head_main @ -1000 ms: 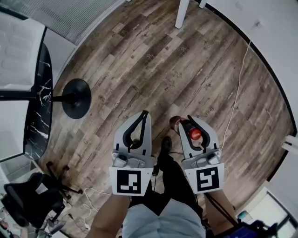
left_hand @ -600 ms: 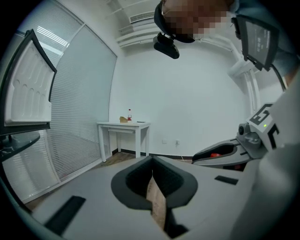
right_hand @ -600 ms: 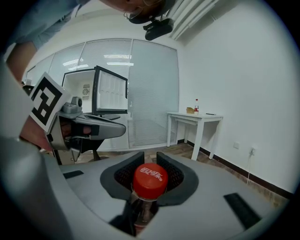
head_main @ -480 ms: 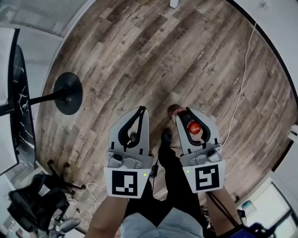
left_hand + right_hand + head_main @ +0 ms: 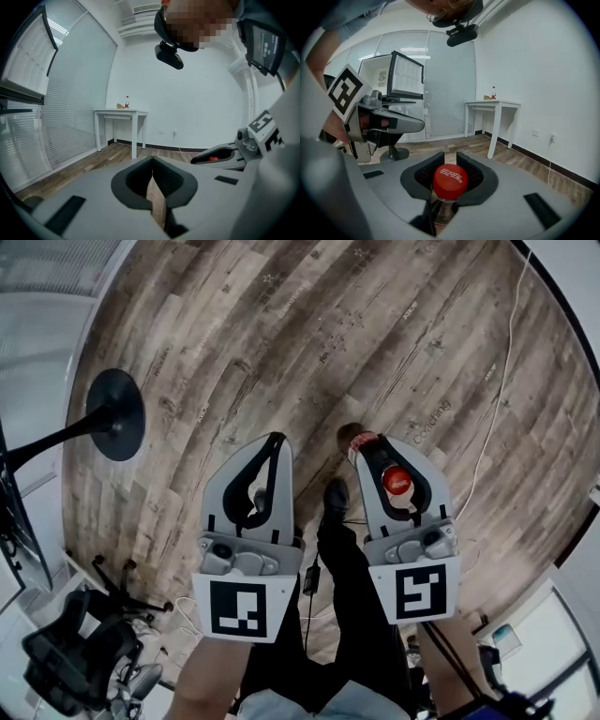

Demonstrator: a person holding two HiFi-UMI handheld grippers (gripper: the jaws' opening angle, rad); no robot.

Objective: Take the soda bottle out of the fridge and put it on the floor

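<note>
— Where's the soda bottle (image 5: 449,180)?
— Lower middle of the right gripper view, standing upright in the right gripper (image 5: 450,158). The fingers pinch its neck just under the red cap. In the head view it's right of centre, over the wooden floor (image 5: 281,334), but I can't tell if the base touches.
— And the left gripper (image 5: 152,161)?
— Bottom centre of its own view, with its fingertips pressed together and nothing between them.

Even, bright indoor light; strong fisheye bending, dark corners; sharp focus
</note>
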